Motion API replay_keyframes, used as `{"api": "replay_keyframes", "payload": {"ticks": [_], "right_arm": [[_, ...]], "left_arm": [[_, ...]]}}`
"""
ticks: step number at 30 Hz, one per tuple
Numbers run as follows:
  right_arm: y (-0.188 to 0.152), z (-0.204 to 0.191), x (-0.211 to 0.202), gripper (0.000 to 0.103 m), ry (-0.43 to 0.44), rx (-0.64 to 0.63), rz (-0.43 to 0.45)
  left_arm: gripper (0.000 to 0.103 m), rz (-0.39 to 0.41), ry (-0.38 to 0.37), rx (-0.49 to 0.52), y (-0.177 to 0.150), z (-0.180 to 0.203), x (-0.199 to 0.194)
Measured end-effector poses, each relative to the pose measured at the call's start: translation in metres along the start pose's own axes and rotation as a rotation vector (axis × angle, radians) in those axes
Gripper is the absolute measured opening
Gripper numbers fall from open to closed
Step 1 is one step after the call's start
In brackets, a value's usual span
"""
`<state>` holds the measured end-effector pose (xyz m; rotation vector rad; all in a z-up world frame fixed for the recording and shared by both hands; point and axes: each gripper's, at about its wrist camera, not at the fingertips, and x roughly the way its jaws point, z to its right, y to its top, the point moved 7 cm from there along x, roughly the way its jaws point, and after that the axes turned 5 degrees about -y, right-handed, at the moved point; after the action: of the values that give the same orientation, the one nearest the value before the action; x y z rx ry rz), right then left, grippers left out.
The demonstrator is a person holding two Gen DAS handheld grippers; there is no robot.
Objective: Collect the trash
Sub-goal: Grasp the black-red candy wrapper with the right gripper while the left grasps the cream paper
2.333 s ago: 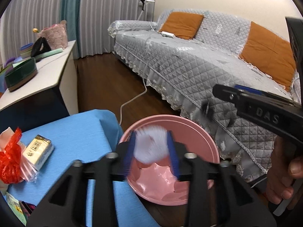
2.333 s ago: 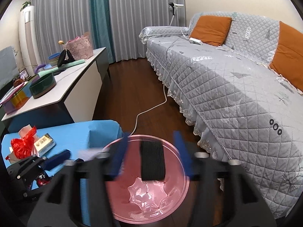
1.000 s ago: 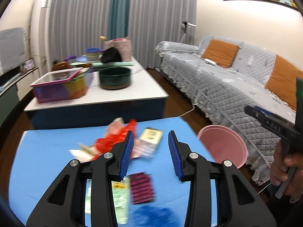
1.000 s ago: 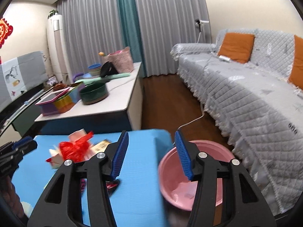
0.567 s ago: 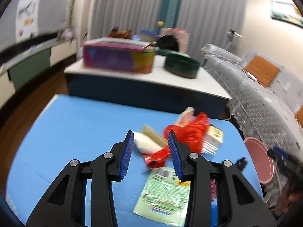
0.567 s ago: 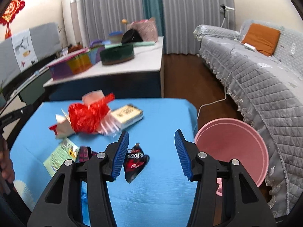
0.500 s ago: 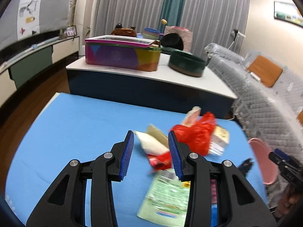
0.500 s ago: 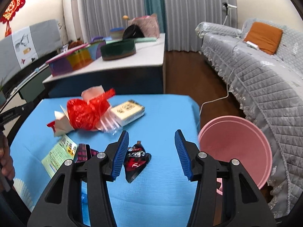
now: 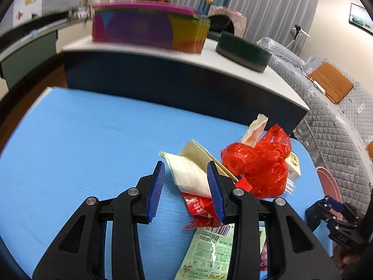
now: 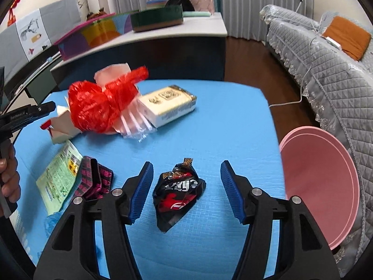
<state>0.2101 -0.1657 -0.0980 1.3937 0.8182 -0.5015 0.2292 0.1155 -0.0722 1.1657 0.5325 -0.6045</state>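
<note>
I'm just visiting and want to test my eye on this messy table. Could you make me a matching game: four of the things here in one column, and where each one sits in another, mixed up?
Things
1. black and red wrapper
2. pink basin
3. cream paper wrapper
4. red plastic bag

Places
A. beside the blue table, by the sofa
B. between the open left gripper fingers
C. against the cream box
D. between the open right gripper fingers

Pairs: 1-D, 2-A, 3-B, 4-C

A living room at home, long grey sofa [image 10: 326, 53] with orange cushions [image 10: 347, 36], tall grey curtains [image 9: 268, 7], white low table [image 10: 163, 32] with boxes, dark wood floor [image 10: 251, 58]
</note>
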Motion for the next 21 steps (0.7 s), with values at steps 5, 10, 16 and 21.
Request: {"api": "replay_keyframes", "payload": {"ticks": [5, 10, 16, 21], "right_arm": [[0.000, 0.002, 0.007, 0.058, 0.001, 0.008, -0.020], [-0.001, 0.003, 0.010, 0.053, -0.004, 0.004, -0.028], [0.000, 0.003, 0.004, 0.053, -0.016, 0.002, -0.021], [-0.003, 0.005, 0.000, 0.053, -0.029, -0.010, -0.020]], "left_arm": [[0.038, -0.033, -0.005, -0.011, -0.004, 0.000, 0.013], [0.038, -0.039, -0.005, -0.014, -0.006, -0.001, 0.015], [0.038, -0.033, 0.008, -0.019, -0.001, -0.004, 0.018], [0.038, -0.042, 0.005, -0.037, -0.001, -0.007, 0.021]]}}
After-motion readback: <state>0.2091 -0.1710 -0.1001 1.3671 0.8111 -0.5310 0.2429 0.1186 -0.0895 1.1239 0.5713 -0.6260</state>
